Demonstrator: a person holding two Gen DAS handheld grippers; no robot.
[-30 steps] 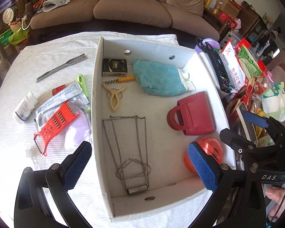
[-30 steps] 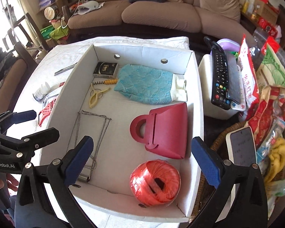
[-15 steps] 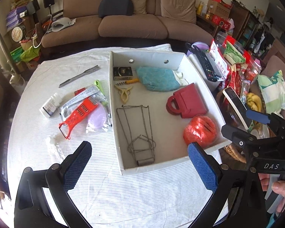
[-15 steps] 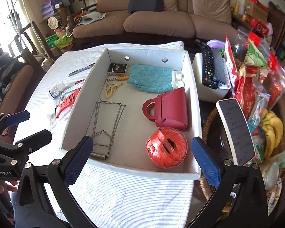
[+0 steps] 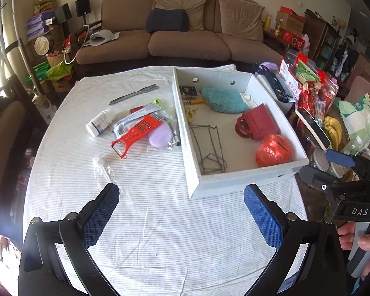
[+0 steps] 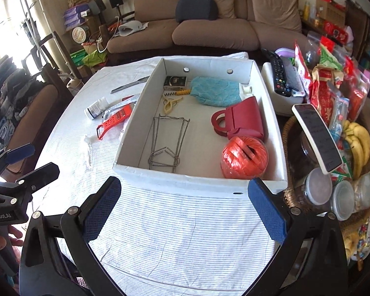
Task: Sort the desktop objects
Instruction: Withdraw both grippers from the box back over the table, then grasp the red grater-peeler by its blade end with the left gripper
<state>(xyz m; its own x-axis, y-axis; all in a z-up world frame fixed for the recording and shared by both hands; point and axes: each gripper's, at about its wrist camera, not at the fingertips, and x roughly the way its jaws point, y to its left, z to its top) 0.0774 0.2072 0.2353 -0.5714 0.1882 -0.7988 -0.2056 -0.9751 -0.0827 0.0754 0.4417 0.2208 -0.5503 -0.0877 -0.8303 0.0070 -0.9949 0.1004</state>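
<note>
Left gripper (image 5: 181,211): jaws spread wide, nothing between the pads, held above bare cloth at the near edge of the table (image 5: 160,234).

Right gripper (image 6: 185,207): jaws likewise wide apart, empty, poised just short of the near wall of the white box (image 6: 199,181).

Already in the box: orange twine ball (image 6: 244,156) near right corner; red purse (image 6: 241,120) just beyond it; wire rack (image 6: 169,143) near left; teal cloth (image 6: 215,91), yellow clip (image 6: 171,103), corkscrew (image 6: 177,93) and small dark box (image 6: 175,81) toward the far wall.

Still loose on the cloth, left of the box: red grater (image 5: 138,132), lilac pad in clear wrap (image 5: 160,137), white bottle (image 5: 101,122) lying on its side, foil packet (image 5: 138,117), green-tipped item (image 5: 157,102), grey file (image 5: 134,94) farthest off, small clear pump piece (image 5: 102,169) nearest.

Step judged in hand: choosing the next loose item; sorting roughly half done.

Handling advice: left gripper better placed. Grater overlaps the packet and touches the pad; best taken by its handle end, lifted straight up to avoid dragging neighbours. Bottle likely to roll; close across its body, not along it. Carry clear over the left wall before release.
</note>
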